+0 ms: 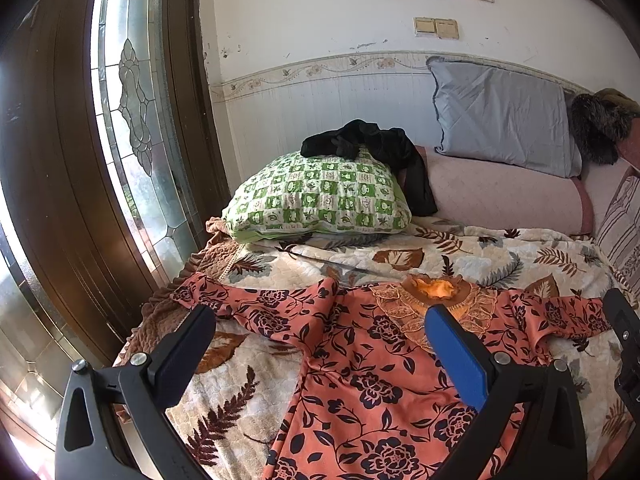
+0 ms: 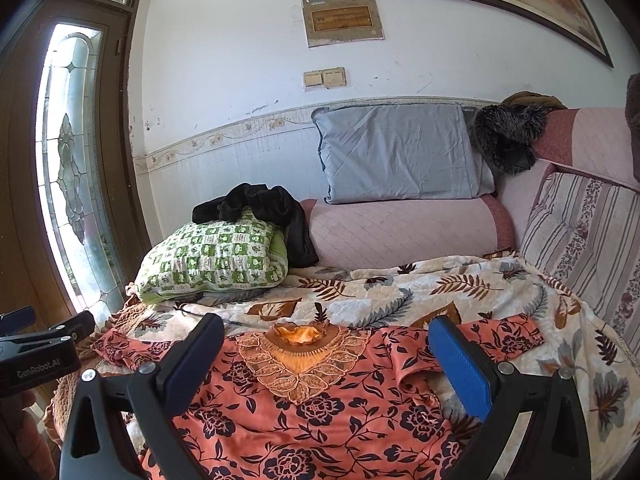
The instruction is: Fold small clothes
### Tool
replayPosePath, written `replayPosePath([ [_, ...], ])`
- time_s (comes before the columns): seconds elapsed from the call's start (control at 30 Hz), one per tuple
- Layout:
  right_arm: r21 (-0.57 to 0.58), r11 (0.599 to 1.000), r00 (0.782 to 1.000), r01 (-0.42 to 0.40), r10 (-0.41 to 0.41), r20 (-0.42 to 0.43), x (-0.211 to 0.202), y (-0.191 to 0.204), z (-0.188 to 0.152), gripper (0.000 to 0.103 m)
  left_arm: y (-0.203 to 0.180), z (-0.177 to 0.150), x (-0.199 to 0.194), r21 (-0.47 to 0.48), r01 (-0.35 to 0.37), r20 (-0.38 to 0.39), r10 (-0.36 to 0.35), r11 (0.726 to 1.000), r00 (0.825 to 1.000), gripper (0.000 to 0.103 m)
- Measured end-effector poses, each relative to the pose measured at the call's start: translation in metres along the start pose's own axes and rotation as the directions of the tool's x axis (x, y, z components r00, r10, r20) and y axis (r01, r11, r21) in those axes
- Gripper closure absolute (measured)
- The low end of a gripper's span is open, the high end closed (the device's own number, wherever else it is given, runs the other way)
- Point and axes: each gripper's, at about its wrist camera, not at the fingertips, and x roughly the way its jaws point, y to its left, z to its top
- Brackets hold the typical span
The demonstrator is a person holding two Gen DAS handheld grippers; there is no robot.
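A small orange top with a dark flower print (image 1: 360, 380) lies spread flat on the bed, sleeves out to both sides, its embroidered neck (image 1: 436, 292) towards the far wall. It also shows in the right wrist view (image 2: 312, 412). My left gripper (image 1: 320, 316) is open and empty, hovering above the top's left half; its left finger is near the left sleeve (image 1: 248, 300). My right gripper (image 2: 326, 326) is open and empty above the top's chest, its blue pad (image 2: 460, 364) near the right sleeve (image 2: 504, 336). The right gripper shows at the left view's right edge (image 1: 624, 340).
The bed carries a leaf-patterned quilt (image 2: 400, 284). A green checked pillow (image 1: 316, 196) with a black garment (image 1: 380, 148) on it lies behind the top. A grey pillow (image 2: 400, 152) rests on a pink bolster (image 2: 400, 232). A wooden glass door (image 1: 100, 140) stands to the left.
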Motion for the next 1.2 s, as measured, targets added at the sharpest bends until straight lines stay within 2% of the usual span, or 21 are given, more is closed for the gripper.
replayPosePath([
  [0.33, 0.055, 0.998, 0.998, 0.030, -0.026, -0.062, 0.046, -0.035, -0.016, 0.000, -0.031, 0.000, 0.045, 0.014, 0.044, -0.014, -0.043, 0.999, 0.999, 0.000],
  [0.4, 0.084, 0.996, 0.997, 0.009, -0.003, -0.072, 0.060, -0.056, -0.023, 0.000, -0.041, -0.002, 0.072, 0.000, 0.089, -0.056, -0.088, 0.996, 0.995, 0.000],
  [0.5, 0.201, 0.978, 0.988, -0.055, 0.083, -0.133, 0.089, -0.113, -0.034, 0.000, -0.057, -0.016, 0.129, -0.063, 0.172, -0.156, -0.180, 0.983, 0.971, 0.000],
  [0.57, 0.360, 0.931, 0.969, -0.053, 0.136, -0.208, 0.111, -0.168, -0.045, 0.000, -0.070, -0.031, 0.168, -0.077, 0.170, -0.227, -0.183, 0.982, 0.956, 0.000],
  [0.6, 0.449, 0.893, 0.961, -0.015, 0.137, -0.240, 0.119, -0.199, -0.052, 0.000, -0.075, -0.039, 0.184, -0.071, 0.151, -0.249, -0.164, 0.986, 0.954, 0.000],
  [0.63, 0.539, 0.842, 0.957, 0.033, 0.129, -0.260, 0.125, -0.231, -0.061, 0.000, -0.078, -0.047, 0.196, -0.063, 0.130, -0.260, -0.142, 0.989, 0.955, 0.000],
  [0.73, 0.750, 0.648, 0.946, 0.134, 0.141, -0.291, 0.143, -0.308, -0.091, 0.001, -0.080, -0.061, 0.221, -0.045, 0.109, -0.294, -0.118, 0.993, 0.948, 0.000],
  [0.8, 0.828, 0.541, 0.945, 0.149, 0.169, -0.281, 0.157, -0.342, -0.109, 0.006, -0.078, -0.062, 0.229, -0.046, 0.120, -0.292, -0.128, 0.992, 0.948, 0.000],
  [0.83, 0.854, 0.488, 0.947, 0.179, 0.149, -0.284, 0.163, -0.356, -0.117, 0.009, -0.076, -0.062, 0.231, -0.043, 0.117, -0.280, -0.124, 0.992, 0.952, 0.000],
  [0.9, 0.884, 0.412, 0.949, 0.220, 0.118, -0.291, 0.175, -0.377, -0.129, 0.015, -0.077, -0.063, 0.237, -0.011, 0.091, -0.271, -0.091, 0.996, 0.958, 0.000],
  [0.93, 0.894, 0.389, 0.950, 0.223, 0.120, -0.289, 0.183, -0.385, -0.134, 0.023, -0.078, -0.063, 0.239, 0.008, 0.085, -0.274, -0.080, 0.996, 0.958, 0.000],
  [0.97, 0.901, 0.372, 0.951, 0.223, 0.121, -0.286, 0.192, -0.392, -0.137, 0.027, -0.079, -0.064, 0.242, 0.024, 0.081, -0.276, -0.071, 0.996, 0.958, 0.000],
  [1.07, 0.910, 0.368, 0.970, 0.192, 0.069, -0.232, 0.204, -0.404, -0.131, 0.033, -0.081, -0.066, 0.245, 0.057, 0.067, -0.265, -0.049, 0.996, 0.963, 0.000],
  [1.1, 0.911, 0.366, 0.972, 0.191, 0.060, -0.228, 0.209, -0.406, -0.130, 0.042, -0.082, -0.066, 0.245, 0.067, 0.063, -0.261, -0.044, 0.996, 0.964, 0.000],
  [1.13, 0.913, 0.360, 0.972, 0.191, 0.057, -0.226, 0.216, -0.408, -0.132, 0.059, -0.083, -0.066, 0.245, 0.077, 0.060, -0.257, -0.038, 0.995, 0.966, 0.000],
  [1.17, 0.911, 0.358, 0.969, 0.204, 0.056, -0.240, 0.223, -0.409, -0.137, 0.070, -0.084, -0.066, 0.245, 0.086, 0.059, -0.253, -0.036, 0.995, 0.967, 0.000],
  [1.2, 0.906, 0.360, 0.965, 0.223, 0.053, -0.259, 0.229, -0.411, -0.141, 0.088, -0.084, -0.066, 0.244, 0.091, 0.060, -0.252, -0.036, 0.994, 0.967, 0.000],
])
